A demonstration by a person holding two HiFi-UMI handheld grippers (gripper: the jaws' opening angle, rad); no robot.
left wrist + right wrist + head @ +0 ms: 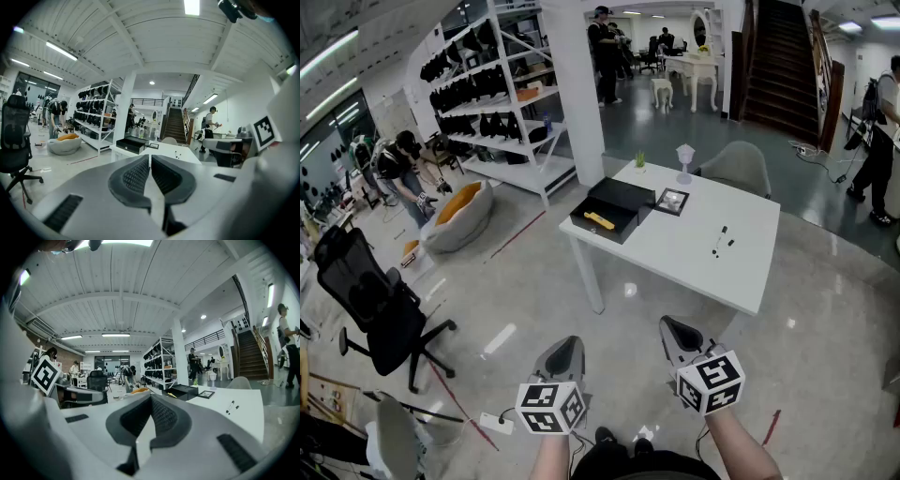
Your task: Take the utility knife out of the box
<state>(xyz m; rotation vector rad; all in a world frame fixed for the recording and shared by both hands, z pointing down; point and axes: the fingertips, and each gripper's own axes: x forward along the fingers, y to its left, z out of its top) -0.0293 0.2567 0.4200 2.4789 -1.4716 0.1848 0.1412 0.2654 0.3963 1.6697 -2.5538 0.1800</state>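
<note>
From the head view, the person stands well back from the white tabletop (712, 272), with the left gripper (567, 349) and right gripper (677, 330) held low in front, both closed and carrying nothing. The utility knife (599, 221) shows as a short yellow bar lying in the open black box (614, 208) at the tabletop's near left corner. The step in hand looks like the approach, and it would go best to walk right up first. One gripper should then open before it drops into the box and close across the knife's body, not its ends, while the other perhaps steadies the box wall. From here the knife is too small to tell which end carries the blade or how deep the tray is. In the left gripper view the ribbed pads meet at their tips with nothing between them. The box is only a dark slab far off, and its inside is hidden (the knife cannot be seen at all). In the right gripper view the jaws are likewise pressed together and empty. The box sits beyond them with a thin yellow sliver just showing, and the wide lens bends everything at the edges.
</note>
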